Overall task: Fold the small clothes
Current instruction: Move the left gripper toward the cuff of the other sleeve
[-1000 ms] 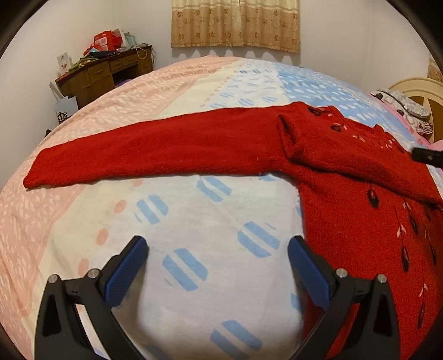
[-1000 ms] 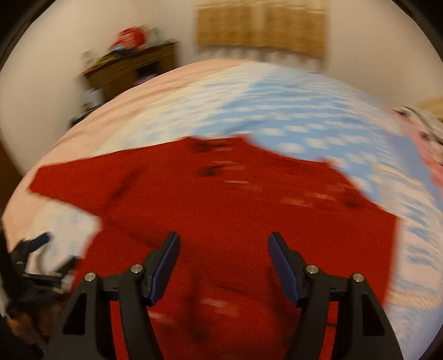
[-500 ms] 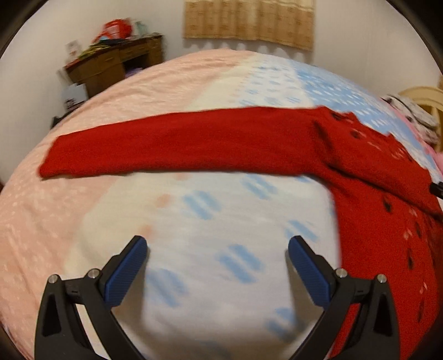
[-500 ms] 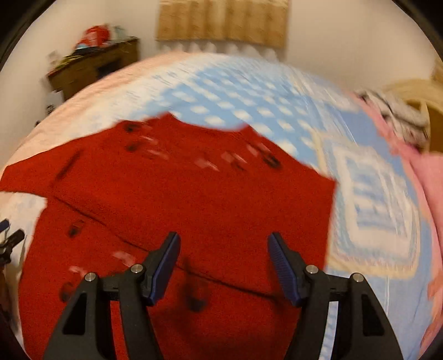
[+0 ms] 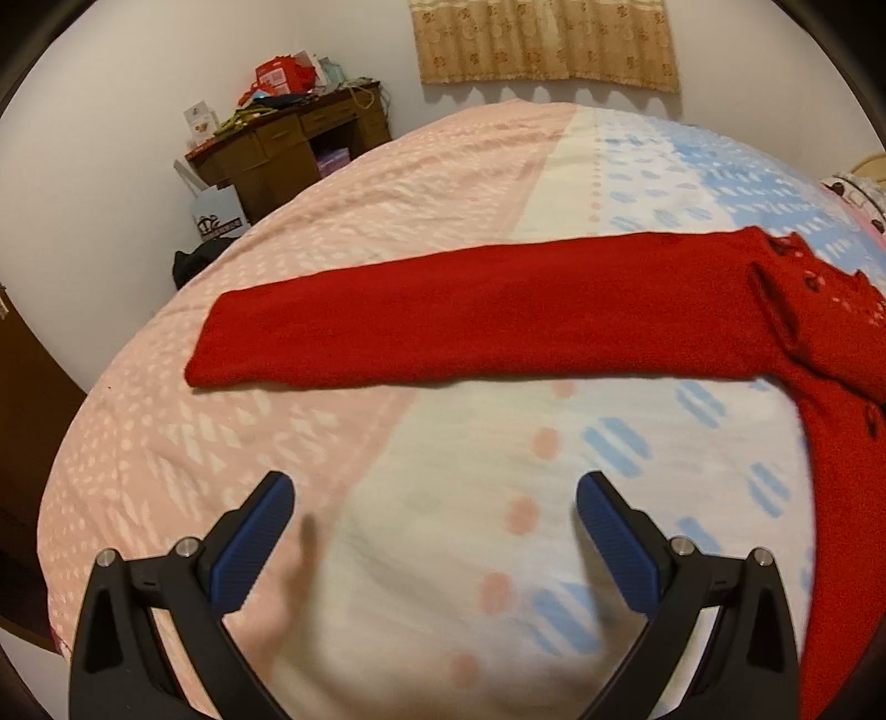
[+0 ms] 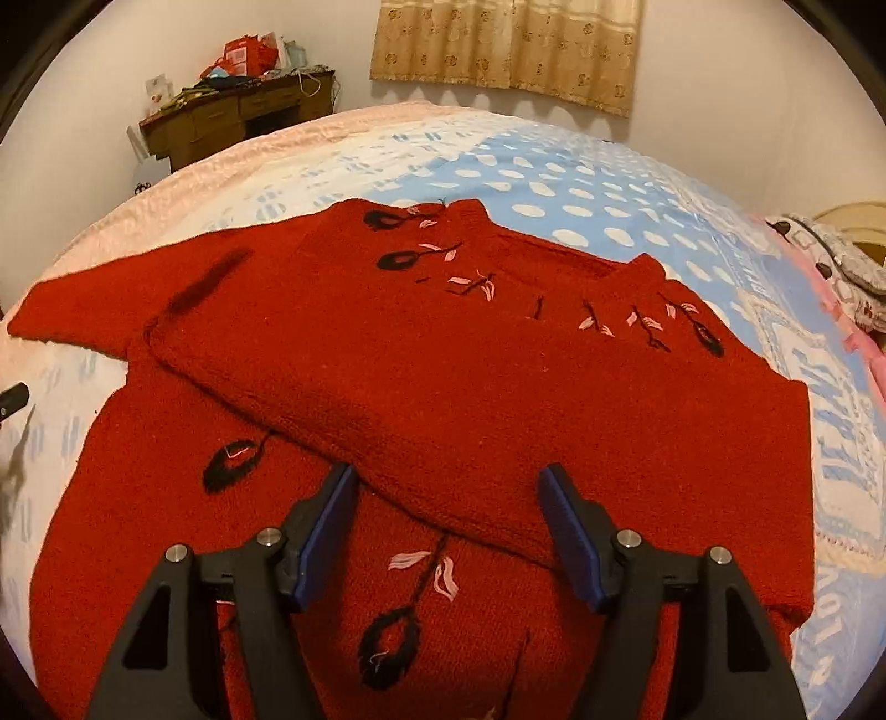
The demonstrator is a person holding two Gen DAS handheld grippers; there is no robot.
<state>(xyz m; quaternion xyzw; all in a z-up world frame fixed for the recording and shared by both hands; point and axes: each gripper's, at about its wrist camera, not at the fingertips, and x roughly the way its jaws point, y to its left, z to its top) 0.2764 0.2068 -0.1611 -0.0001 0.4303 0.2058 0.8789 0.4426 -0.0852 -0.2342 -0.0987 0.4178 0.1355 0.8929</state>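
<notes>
on the bed, red sweater lies flat on the pink/white/blue patterned cover. right sleeve is folded across the chest, its cuff end lying just ahead of the right gripper. left sleeve is laid out straight over the pink and white part of the cover, cuff pointing toward the bed's left edge.

left gripper: fingers spread wide, nothing between them, over bare cover near the pink/white seam, sleeve well ahead of it, no contact visible.

right gripper: fingers apart, nothing pinched, over the sweater body, either side of the folded sleeve's cuff. can't tell if the tips touch the knit.

sweater front shows black and pink embroidered leaf/flower motifs. in the right wrist view a dark tip of the left gripper shows at the far left edge.

background: wooden desk with clutter against the wall, beige curtain, pillow at far right.
</notes>
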